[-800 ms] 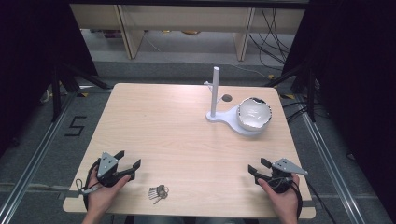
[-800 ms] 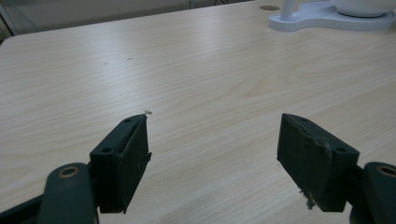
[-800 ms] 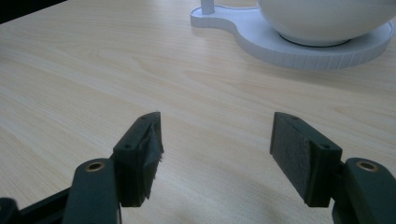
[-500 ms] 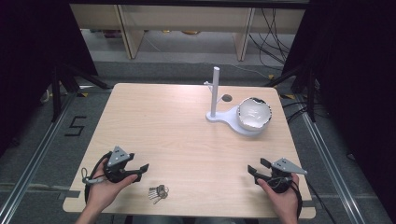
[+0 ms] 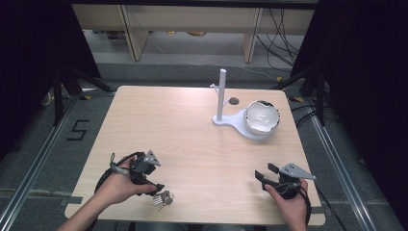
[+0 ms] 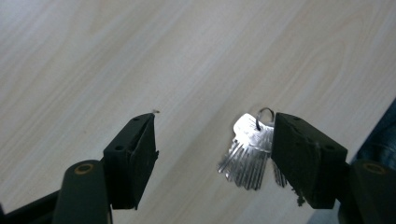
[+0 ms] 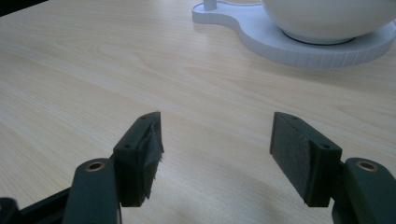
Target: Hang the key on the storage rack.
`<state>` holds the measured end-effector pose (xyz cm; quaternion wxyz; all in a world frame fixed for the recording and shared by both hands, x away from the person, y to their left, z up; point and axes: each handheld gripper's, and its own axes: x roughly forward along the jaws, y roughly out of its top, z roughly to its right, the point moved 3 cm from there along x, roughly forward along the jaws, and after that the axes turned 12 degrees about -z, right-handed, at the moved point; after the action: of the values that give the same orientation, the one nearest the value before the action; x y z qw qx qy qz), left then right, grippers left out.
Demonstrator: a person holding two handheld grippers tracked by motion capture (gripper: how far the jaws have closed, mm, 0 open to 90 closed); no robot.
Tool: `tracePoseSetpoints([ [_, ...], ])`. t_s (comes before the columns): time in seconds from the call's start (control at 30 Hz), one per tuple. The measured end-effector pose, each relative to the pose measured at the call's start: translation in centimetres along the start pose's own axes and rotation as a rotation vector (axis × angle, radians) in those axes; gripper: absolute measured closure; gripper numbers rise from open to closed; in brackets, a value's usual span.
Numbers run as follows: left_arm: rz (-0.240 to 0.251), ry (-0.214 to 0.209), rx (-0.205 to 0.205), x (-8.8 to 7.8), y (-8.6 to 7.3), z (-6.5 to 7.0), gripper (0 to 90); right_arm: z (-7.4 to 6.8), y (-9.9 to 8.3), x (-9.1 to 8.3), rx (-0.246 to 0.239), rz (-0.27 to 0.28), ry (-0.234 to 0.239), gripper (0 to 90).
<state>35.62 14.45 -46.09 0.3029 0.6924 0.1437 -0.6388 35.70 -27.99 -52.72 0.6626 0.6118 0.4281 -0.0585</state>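
**Left gripper closing in on the keys**

At the left, near the table's [image 5: 192, 120] front edge: left gripper [image 6: 212, 154] tipped down, jaws spread wide, nothing clamped. Bunch of keys [image 6: 250, 151] flat on the wood, just inside the right-hand jaw, perhaps touching it; contact hard to judge from here. Light, stiff, smooth metal, likely to fan out and slide under a pinch. Best taken across the stacked heads near the ring [image 6: 265, 113], not by the loose blades. Farther right, a white stand [image 5: 226, 118] with a bowl [image 5: 262, 117]. At the right: right gripper [image 7: 215, 140] released, empty, well apart from the keys.
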Motion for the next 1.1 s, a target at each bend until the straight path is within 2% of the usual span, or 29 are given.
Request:
tracePoseSetpoints([
  [0.07, -0.046, -0.009, 0.02, -0.1, 0.3, 0.1, 30.3, 0.0, 0.0, 0.1, 0.005, 0.009, 0.004, 35.3],
  [0.1, -0.046, -0.009, 0.02, -0.1, 0.3, 0.1, 30.3, 0.0, 0.0, 0.1, 0.005, 0.009, 0.004, 35.3],
  [0.13, -0.076, -0.01, 0.029, -0.2, 0.8, 0.2, 30.9, 0.1, 0.0, 0.2, 0.004, 0.012, 0.004, 35.4],
  [0.17, -0.085, -0.012, 0.031, -0.2, 1.0, 0.2, 31.5, -0.3, 0.0, 0.1, 0.049, 0.0, 0.021, 35.5],
  [0.2, -0.094, -0.012, 0.043, -0.2, 1.2, 0.2, 32.3, -0.3, 0.0, 0.1, 0.051, -0.001, 0.021, 35.5],
  [0.23, -0.094, -0.012, 0.043, -0.2, 1.2, 0.2, 33.0, -0.3, 0.0, 0.1, 0.051, -0.001, 0.021, 35.5],
  [0.27, -0.116, -0.027, 0.064, -0.1, 1.6, 0.2, 34.2, -0.2, 0.0, 0.2, 0.039, 0.004, 0.018, 35.5],
  [0.33, -0.117, -0.043, 0.072, 0.0, 1.8, 0.3, 35.0, -0.3, 0.0, 0.2, 0.039, 0.005, 0.018, 35.5],
  [0.37, -0.124, -0.062, 0.088, 0.2, 2.2, 0.5, 37.2, -0.2, -0.1, 0.0, 0.035, -0.011, 0.01, 35.5],
  [0.43, -0.14, -0.073, 0.106, 0.5, 2.5, 0.7, 39.4, -0.2, -0.1, 0.1, 0.036, -0.015, 0.011, 35.5],
  [0.47, -0.162, -0.076, 0.118, 0.6, 2.7, 0.8, 40.4, 0.0, 0.0, 0.1, 0.015, -0.008, 0.01, 35.5],
  [0.5, -0.162, -0.076, 0.118, 0.6, 2.7, 0.8, 41.3, 0.0, 0.0, 0.2, 0.011, 0.002, 0.02, 35.5],
  [0.53, -0.193, -0.078, 0.142, 0.9, 3.1, 1.1, 42.4, 0.0, 0.0, 0.2, 0.011, 0.0, 0.02, 35.5],
  [0.67, -0.217, -0.065, 0.149, 1.4, 3.8, 1.6, 45.6, 0.1, 0.0, 0.2, 0.007, 0.003, 0.019, 35.5],
  [0.8, -0.244, -0.088, 0.159, 2.1, 4.2, 2.2, 50.5, 0.0, 0.0, 0.2, 0.012, -0.01, 0.019, 35.5],
  [0.93, -0.283, -0.092, 0.181, 2.9, 4.4, 2.3, 53.6, 0.0, 0.0, 0.2, 0.011, -0.012, 0.018, 35.5],
  [1.1, -0.282, -0.108, 0.192, 3.6, 4.7, 2.3, 56.8, 0.0, 0.0, 0.2, 0.008, -0.014, 0.015, 35.5],
])
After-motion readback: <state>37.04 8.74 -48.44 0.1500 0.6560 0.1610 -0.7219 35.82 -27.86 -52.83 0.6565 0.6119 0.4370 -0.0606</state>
